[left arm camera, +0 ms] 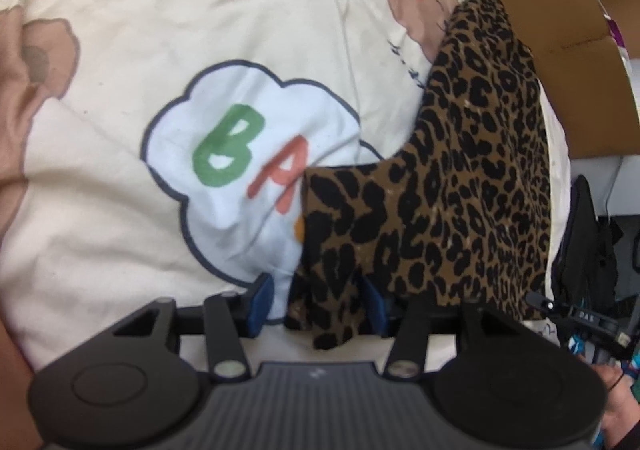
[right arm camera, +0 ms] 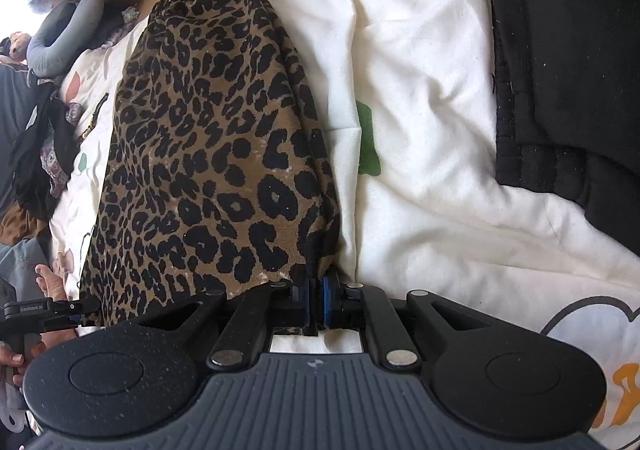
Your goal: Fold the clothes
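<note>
Right claw (right arm camera: 316, 304) pinched tight on leopard-print garment (right arm camera: 208, 153) hem, left claw (left arm camera: 320, 304) half-wide with fabric loose between pads: close left first, then lift evenly.

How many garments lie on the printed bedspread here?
2: the leopard-print garment spread along the middle, a corner between each tongs' pads, and a black garment at the right wrist view's upper right. Others may be hidden.
</note>
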Available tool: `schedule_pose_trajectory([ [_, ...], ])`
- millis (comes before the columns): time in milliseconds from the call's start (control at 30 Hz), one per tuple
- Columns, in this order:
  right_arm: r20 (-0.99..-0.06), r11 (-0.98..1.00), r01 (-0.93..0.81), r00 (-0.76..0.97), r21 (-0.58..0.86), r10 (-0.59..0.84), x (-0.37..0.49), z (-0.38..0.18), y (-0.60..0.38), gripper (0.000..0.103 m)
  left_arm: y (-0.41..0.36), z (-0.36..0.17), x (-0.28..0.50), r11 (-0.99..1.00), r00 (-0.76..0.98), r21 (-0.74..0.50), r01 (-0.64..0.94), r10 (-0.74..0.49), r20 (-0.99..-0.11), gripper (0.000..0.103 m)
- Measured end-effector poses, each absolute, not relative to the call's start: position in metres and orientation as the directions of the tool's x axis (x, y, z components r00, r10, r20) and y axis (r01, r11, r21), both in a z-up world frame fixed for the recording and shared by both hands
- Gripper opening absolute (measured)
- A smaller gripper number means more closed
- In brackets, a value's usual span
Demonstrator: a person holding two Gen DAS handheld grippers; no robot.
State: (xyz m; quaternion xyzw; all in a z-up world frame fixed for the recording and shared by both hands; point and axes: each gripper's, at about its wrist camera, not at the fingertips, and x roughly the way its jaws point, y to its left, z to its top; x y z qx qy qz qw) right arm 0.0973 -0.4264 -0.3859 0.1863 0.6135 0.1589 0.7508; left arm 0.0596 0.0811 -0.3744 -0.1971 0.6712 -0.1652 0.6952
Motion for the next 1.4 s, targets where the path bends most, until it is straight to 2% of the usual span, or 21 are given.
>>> schedule_pose_trajectory([
  [100,-0.859,0.877,-0.007,0.195,0.481,0.473,0.097,-0.386,-0.428,0.004,0.091,-0.381,0.066,0.837,0.031,-0.541,-0.079,-0.541,-0.841,0.049],
  [167,-0.857,0.874,-0.007,0.193,0.486,0.478,0.098,-0.387,-0.429,0.004,0.097,-0.387,0.070,0.806,0.007,-0.581,-0.111,-0.584,-0.812,0.030],
  [200,-0.856,0.873,-0.007,0.192,0.489,0.481,0.098,-0.387,-0.430,0.004,0.097,-0.389,0.072,0.789,-0.005,-0.602,-0.122,-0.607,-0.795,0.027],
  [567,-0.857,0.871,0.005,0.182,0.492,0.483,0.100,-0.388,-0.430,0.005,0.094,-0.421,0.067,0.718,0.002,-0.659,-0.222,-0.676,-0.737,0.030],
  [633,-0.853,0.866,0.021,0.188,0.499,0.487,0.099,-0.388,-0.432,0.004,0.092,-0.421,0.066,0.722,0.008,-0.659,-0.214,-0.673,-0.740,0.027],
  [767,-0.854,0.867,0.031,0.195,0.497,0.483,0.098,-0.381,-0.430,0.005,0.094,-0.419,0.063,0.734,0.018,-0.643,-0.218,-0.656,-0.755,0.012],
  [1033,-0.835,0.854,0.023,0.226,0.519,0.502,0.093,-0.359,-0.432,0.004,0.087,-0.386,0.063,0.797,0.013,-0.589,-0.133,-0.593,-0.805,0.009],
  [1400,-0.809,0.845,0.000,0.289,0.535,0.512,0.082,-0.309,-0.439,0.003,0.084,-0.327,0.062,0.844,0.018,-0.522,-0.123,-0.524,-0.852,0.008],
])
